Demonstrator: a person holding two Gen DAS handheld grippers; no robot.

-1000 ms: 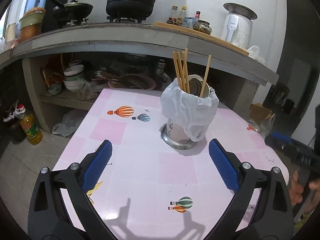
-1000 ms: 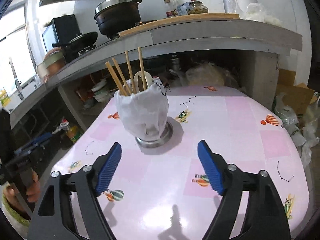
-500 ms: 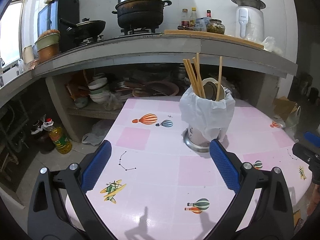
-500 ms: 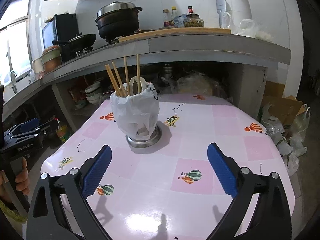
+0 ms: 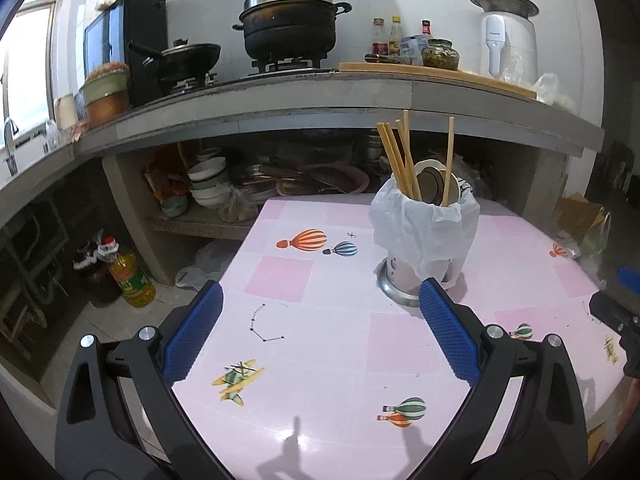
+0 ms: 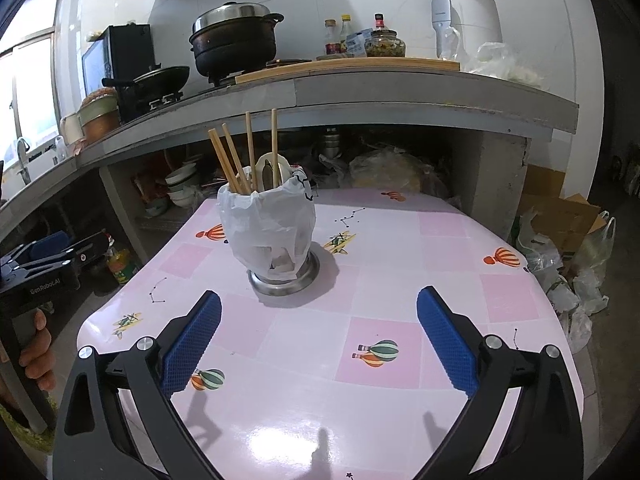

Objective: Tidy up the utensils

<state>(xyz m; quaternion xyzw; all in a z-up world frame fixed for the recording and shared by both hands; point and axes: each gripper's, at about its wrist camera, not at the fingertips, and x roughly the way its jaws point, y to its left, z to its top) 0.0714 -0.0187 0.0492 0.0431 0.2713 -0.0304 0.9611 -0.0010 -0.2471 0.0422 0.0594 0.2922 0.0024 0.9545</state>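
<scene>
Right gripper [image 6: 319, 334] has jaws spread wide, nothing between them, hovering over near edge of pink table [image 6: 440, 248]. Left gripper [image 5: 320, 330] also wide apart and empty. Utensil holder [image 6: 276, 240], bag-lined on a steel base, stands upright on table, ahead and slightly left of right gripper, ahead and right of left one. Chopsticks [image 6: 248, 152] stick up from it, long axis near vertical, leaning a bit left; a spoon [image 6: 270, 170] sits beside them. No loose utensils visible on table. Both grippers look about equally near; probably sorted already.
</scene>
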